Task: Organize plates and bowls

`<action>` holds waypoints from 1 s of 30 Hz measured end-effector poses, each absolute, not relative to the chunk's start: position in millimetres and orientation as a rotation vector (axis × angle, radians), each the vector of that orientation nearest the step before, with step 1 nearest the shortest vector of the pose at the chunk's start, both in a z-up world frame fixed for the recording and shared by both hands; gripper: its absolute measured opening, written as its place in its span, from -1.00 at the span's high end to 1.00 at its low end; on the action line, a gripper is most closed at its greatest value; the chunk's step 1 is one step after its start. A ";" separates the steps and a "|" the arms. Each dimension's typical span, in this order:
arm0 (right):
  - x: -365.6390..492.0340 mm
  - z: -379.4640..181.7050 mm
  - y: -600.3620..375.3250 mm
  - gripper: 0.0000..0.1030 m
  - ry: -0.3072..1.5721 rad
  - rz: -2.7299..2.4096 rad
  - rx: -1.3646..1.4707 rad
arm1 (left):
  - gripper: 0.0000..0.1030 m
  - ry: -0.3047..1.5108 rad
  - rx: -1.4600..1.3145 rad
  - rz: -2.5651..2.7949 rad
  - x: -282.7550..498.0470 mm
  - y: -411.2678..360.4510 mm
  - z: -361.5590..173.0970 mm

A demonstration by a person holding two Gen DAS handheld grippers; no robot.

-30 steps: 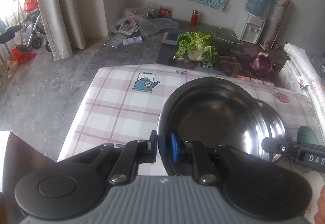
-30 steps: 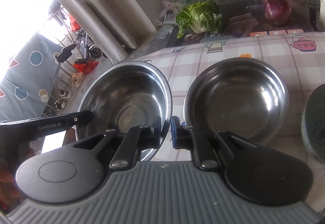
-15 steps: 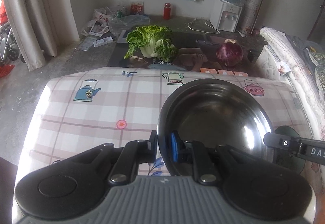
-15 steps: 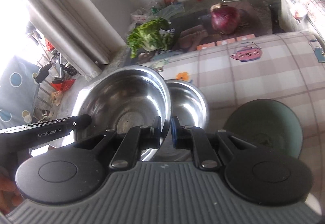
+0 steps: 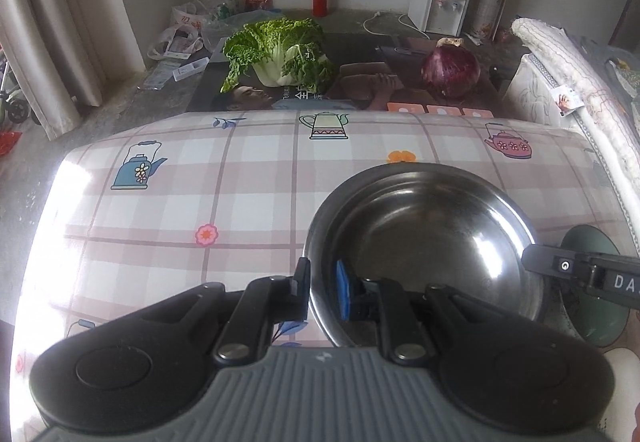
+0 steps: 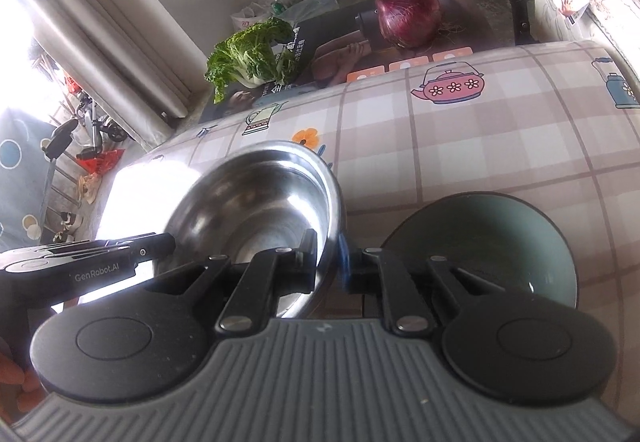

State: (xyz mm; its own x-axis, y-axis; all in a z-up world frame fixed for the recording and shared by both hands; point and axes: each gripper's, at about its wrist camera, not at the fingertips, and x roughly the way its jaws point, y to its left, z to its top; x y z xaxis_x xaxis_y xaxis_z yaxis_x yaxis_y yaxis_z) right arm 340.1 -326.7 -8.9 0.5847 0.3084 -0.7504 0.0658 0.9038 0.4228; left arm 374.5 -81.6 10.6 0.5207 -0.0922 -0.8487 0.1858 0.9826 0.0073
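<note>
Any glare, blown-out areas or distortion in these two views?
Left wrist: tablecloth washed out at its left edge; highlight on the steel bowl; fisheye bends the table edge. Right wrist: window side overexposed, glare spilling onto the cloth beside the bowl.

The green bowl (image 5: 592, 306) sits mostly hidden behind the steel bowl (image 5: 424, 242) and the right gripper (image 5: 532, 262).

The checked tablecloth (image 5: 248, 201) lies bare to the left and beyond the steel bowl (image 5: 424, 242). A green bowl (image 6: 492, 242) blocks the right, just beside it.
</note>
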 end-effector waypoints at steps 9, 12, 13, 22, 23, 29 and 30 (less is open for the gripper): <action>340.1 -2.9 -325.2 0.69 0.896 0.132 0.407 | 0.62 0.959 0.111 -0.152 369.3 -79.6 18.8; 335.5 2.6 -329.9 0.68 0.870 0.129 0.416 | 0.50 0.950 0.114 -0.148 366.2 -77.1 21.9; 334.2 3.8 -331.6 0.68 0.865 0.127 0.419 | 0.36 0.946 0.116 -0.145 364.7 -76.6 23.1; 313.5 8.5 -344.8 0.38 0.864 0.119 0.446 | -0.26 0.910 0.149 -0.205 336.1 -88.1 38.4; 310.4 9.7 -347.3 0.32 0.862 0.116 0.452 | -0.31 0.907 0.151 -0.222 331.4 -90.7 41.2; 287.2 20.1 -364.0 0.08 0.844 0.103 0.480 | -0.40 0.886 0.158 -0.349 299.6 -113.8 59.7; 282.9 22.0 -367.2 0.08 0.842 0.100 0.484 | -0.40 0.885 0.149 -0.380 293.8 -118.6 62.2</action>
State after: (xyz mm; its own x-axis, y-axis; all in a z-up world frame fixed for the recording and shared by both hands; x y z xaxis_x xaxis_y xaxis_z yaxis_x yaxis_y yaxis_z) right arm 282.9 -367.2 22.0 0.6682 0.2729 -0.6922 0.1036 0.8871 0.4498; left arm 293.8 -118.6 62.2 0.5717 -0.2612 -0.7777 0.3832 0.9232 -0.0284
